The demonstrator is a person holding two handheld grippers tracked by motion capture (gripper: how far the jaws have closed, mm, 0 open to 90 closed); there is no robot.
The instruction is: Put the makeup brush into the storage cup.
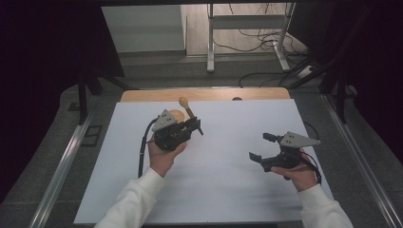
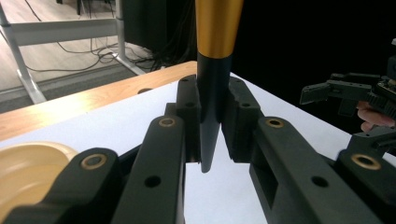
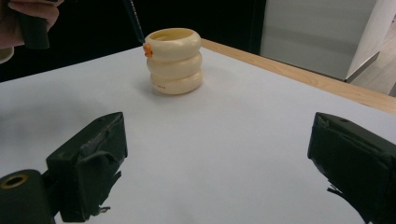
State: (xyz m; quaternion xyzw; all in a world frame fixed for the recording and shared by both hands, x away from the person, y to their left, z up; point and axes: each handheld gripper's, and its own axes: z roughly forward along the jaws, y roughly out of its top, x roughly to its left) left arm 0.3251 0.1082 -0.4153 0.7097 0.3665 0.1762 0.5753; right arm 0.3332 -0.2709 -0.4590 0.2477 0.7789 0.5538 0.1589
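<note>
Brush [image 2: 215, 70] with a gold and black handle stands clamped between the closed jaws of the left gripper [image 1: 194, 124], held above the white sheet [image 1: 223, 180] at the table's far left. Just beside it sits a cream ridged cup [image 3: 174, 60]. Well apart to the right, the right gripper [image 1: 260, 146] hovers with jaws spread wide, empty.

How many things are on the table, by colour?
Cream: 1, the ringed cup
Gold and black: 1, the brush, pinched in the left hand-held gripper
Total: 2
</note>
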